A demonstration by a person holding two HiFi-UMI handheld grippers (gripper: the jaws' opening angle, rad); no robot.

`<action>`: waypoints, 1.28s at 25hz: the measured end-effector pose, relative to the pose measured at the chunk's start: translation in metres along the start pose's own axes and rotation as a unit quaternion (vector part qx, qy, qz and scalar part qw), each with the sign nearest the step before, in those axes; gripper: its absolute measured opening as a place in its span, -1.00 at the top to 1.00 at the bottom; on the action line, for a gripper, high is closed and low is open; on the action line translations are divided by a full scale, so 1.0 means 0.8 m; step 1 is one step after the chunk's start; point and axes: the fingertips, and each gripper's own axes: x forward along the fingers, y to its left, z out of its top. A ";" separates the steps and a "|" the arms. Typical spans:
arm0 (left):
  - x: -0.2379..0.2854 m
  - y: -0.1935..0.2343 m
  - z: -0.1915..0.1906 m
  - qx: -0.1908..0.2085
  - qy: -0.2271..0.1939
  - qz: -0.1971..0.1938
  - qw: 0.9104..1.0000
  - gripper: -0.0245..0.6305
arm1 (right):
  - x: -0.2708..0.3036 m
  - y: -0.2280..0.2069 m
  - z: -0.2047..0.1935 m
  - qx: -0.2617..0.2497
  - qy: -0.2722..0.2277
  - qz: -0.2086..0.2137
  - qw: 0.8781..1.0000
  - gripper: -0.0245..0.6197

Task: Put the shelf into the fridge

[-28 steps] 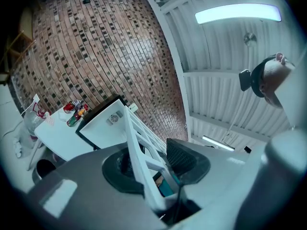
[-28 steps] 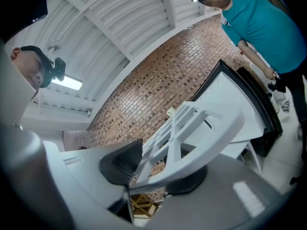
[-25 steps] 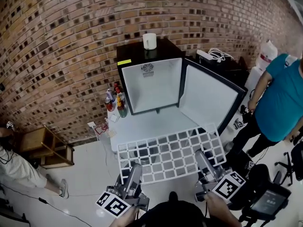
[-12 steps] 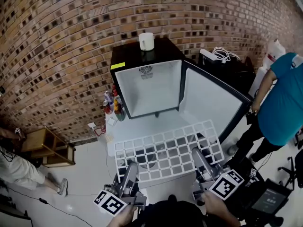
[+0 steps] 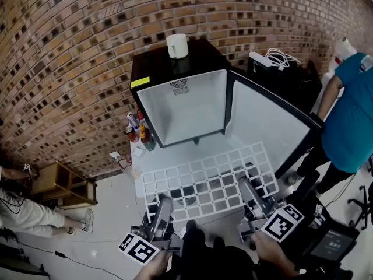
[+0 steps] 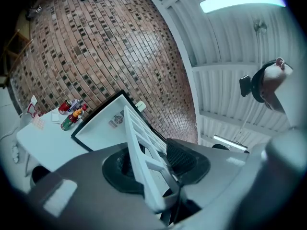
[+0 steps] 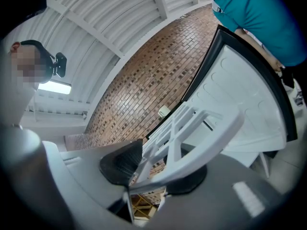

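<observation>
1. Grip. The left gripper (image 5: pixel 165 203) and the right gripper (image 5: pixel 246 184) each pinch the near edge of the shelf (image 5: pixel 204 179). In the left gripper view, the shelf's white rim sits between the dark pads (image 6: pixel 189 162). The right gripper view shows the same clamp on the rim, with no gap at the contact.
2. Reason for the two-point hold. The shelf is a wide, open white grid. The grippers clamp it well apart on one edge, which probably stops it twisting or sagging at either corner.
3. Attitude. The shelf is carried roughly flat, with its far edge leading toward the fridge (image 5: pixel 186 109). This attitude suits sliding it into the cavity.
4. Position of the shelf. It hangs in the air in front of the fridge opening and is not yet inside. The insertion step is judged to be pending.
5. Fridge. The small black fridge stands open. Its door (image 5: pixel 262 127) is swung out to the right, and the interior looks bare and white.
6. Surface. The fridge appears to stand on a white platform (image 5: pixel 169 153). Bottles (image 5: pixel 140 134) stand just beside the cabinet on the left.
7. Top of the fridge. A white cup (image 5: pixel 177 45) rests there.
8. Room.
   - A brick wall (image 5: pixel 70 51) runs behind the fridge.
   - The floor (image 5: pixel 111 214) is pale and glossy.
   - A wooden rack (image 5: pixel 58 185) sits at the left.
   - A person in a teal shirt (image 5: pixel 352 115) stands near the open door, so the right side needs clearance.
</observation>
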 end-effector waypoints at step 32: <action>0.143 0.176 0.072 -0.038 0.075 -0.043 0.996 0.51 | 0.188 -0.052 -0.027 -0.010 -0.016 -0.085 0.996 0.47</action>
